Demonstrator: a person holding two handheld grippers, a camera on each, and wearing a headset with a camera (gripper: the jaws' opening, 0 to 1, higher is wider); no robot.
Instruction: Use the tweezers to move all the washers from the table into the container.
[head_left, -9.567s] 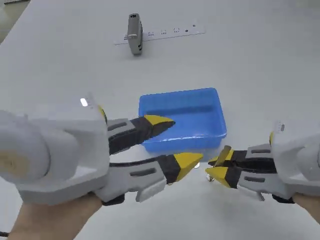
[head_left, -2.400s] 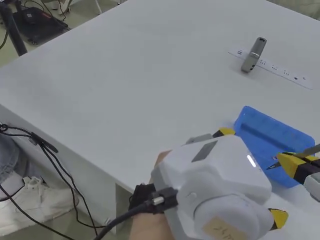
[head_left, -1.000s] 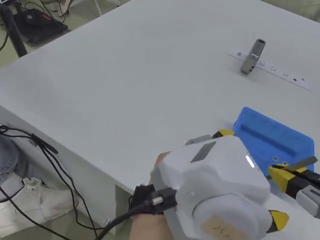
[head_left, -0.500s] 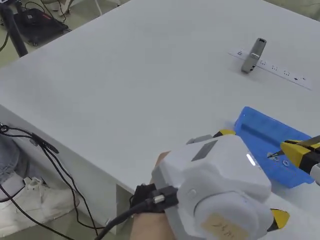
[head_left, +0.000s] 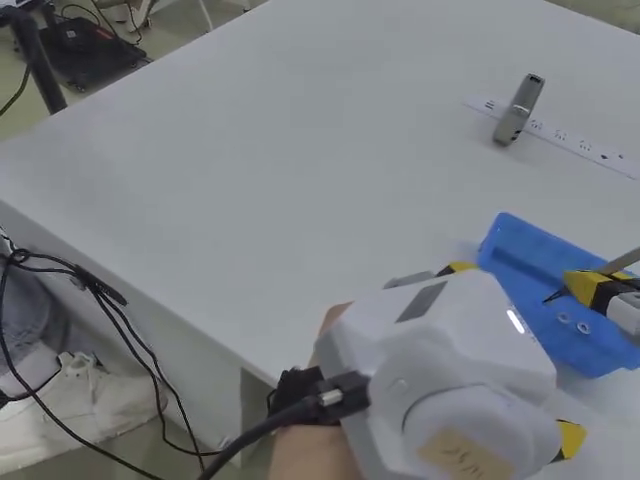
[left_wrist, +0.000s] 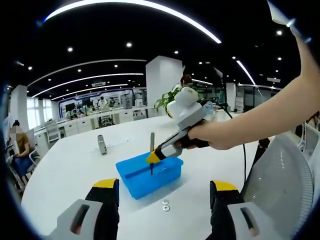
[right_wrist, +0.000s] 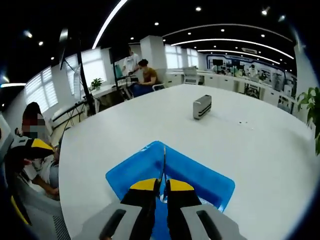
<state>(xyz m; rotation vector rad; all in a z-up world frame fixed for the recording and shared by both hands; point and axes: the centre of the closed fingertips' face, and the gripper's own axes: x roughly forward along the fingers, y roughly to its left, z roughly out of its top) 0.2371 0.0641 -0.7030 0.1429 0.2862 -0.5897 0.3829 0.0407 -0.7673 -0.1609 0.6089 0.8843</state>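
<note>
clamping the tweezers (right_wrist: 163, 162) is the job of my right fingers (right_wrist: 145, 185), which sit close together with only the thin metal between them. the right gripper (right_wrist: 162, 185) hangs over the blue container (right_wrist: 125, 176). in the left gripper view the tweezers stand nearly upright, tip pointing down inside the container's walls. whether the tip touches the container's floor, or carries a washer, i cannot tell.

my left gripper (left_wrist: 165, 186) is low over the worktop (left_wrist: 65, 170) on the near side of the container, its fingers (left_wrist: 106, 184) wide apart and holding nothing. framed between those fingers, two washers (left_wrist: 165, 202) lie flat on the worktop just beside the container's near wall, close to each other and outside it. in the head view two more washers (head_left: 563, 319) lie on the container's floor, near the tweezers' tip.

the head view has the left gripper's white body large at the bottom, near the worktop's edge. the container is just beyond it, and the right gripper's yellow tip shows over the container at the right. farther back a grey adapter (head_left: 518, 108) sits on a white power strip (head_left: 580, 145), well apart from the container. off the worktop's left edge black cables (head_left: 70, 285) hang down toward the floor.
</note>
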